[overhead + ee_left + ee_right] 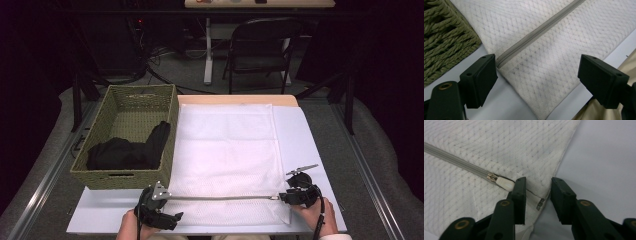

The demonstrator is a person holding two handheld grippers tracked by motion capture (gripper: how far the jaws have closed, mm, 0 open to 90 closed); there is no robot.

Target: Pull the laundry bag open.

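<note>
- Far left on the table (100,212) stands a woven green basket (107,112) with a black garment (125,150) heaped in its near end; its right wall lies just beside the left edge of the white mesh bag (225,145); in the left gripper view a corner of the weave sits at the upper left, right next to the bag's corner
- The left gripper (162,212) rests at the near left corner of the bag, held in the person's left hand (131,227); its jaws stand wide apart and grip nothing; in the left gripper view they straddle the bag's corner, where the closed end of the grey zipper (536,31) starts close by one pad
- The bag lies flat and spread across the middle of the table, running from the near edge toward the far end; the zipper crosses it near the front, straight from the left gripper over to the right one
- The right gripper (537,192) sits at the bag's near right corner, in the right hand (315,212); its jaws are narrow, with the fabric corner between them; whether the pads press it I cannot tell; the white zipper pull (505,183) touches the outer face of one jaw, not between them
</note>
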